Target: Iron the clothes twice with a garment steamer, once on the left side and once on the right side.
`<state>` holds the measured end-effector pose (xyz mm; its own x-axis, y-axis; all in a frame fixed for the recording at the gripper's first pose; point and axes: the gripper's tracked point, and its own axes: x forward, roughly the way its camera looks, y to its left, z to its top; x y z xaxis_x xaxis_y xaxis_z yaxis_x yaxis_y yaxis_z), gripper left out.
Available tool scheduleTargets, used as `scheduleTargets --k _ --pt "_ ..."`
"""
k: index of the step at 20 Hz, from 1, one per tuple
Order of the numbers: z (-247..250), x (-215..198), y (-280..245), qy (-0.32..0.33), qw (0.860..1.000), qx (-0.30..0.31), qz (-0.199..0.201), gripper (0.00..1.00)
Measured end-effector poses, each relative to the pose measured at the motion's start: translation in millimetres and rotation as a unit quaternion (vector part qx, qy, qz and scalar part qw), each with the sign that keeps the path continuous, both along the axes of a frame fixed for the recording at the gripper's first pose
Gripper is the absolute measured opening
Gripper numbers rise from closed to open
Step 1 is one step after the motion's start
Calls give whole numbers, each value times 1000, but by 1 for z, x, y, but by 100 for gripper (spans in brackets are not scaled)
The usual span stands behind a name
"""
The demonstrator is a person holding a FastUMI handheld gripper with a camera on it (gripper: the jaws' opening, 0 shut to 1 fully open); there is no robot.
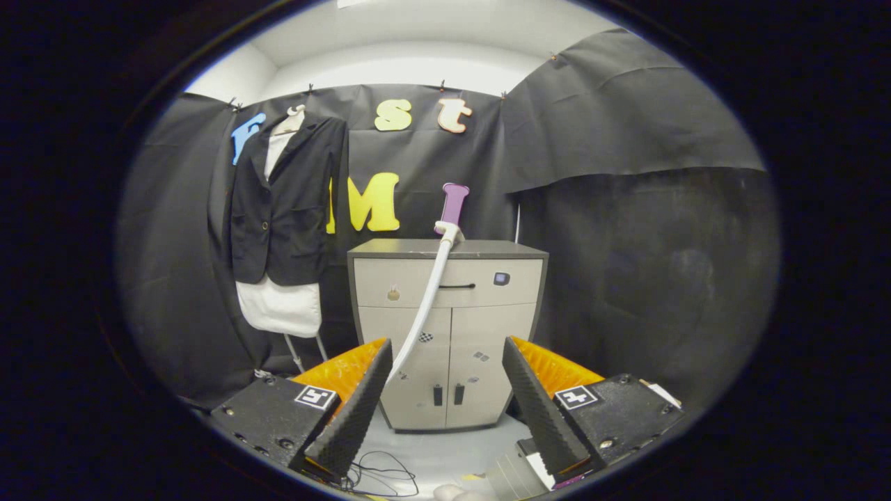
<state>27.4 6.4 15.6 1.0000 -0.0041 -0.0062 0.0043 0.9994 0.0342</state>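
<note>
The claw hangs wide open, its two fingers spread well apart and gripping nothing, with only air between them. Through that gap sits a low cabinet, straight ahead and well beyond the fingertips, standing on a pale floor. It has one drawer across the top with a dark slim handle and two doors below, each with a small dark pull near the bottom. Up on the cabinet's top stands the garment steamer, upright, purple handle on a white neck, and from it a white hose drops down the cabinet front and disappears behind the left finger. Nothing of the claw touches steamer or hose; they are well apart. Off to the left of the cabinet, hanging against the black cloth wall, is the clothing: a dark jacket over a white shirt, the shirt's tail showing below the jacket hem and its collar at the top, all on what looks like a hanger or stand, with thin pale legs visible beneath. The jacket hangs open at the front, buttons down one side. Down on the floor close under the fingers lie some thin dark cables. Above the cloth the plain white wall and ceiling show.
</note>
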Motion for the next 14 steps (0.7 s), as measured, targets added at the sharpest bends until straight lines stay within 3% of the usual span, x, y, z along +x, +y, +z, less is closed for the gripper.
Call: scheduleTargets --k 7,14 --pt "45 53 -19 -1 1000 -1 7 99" --pt "109 163 -46 8 1000 1 9 99"
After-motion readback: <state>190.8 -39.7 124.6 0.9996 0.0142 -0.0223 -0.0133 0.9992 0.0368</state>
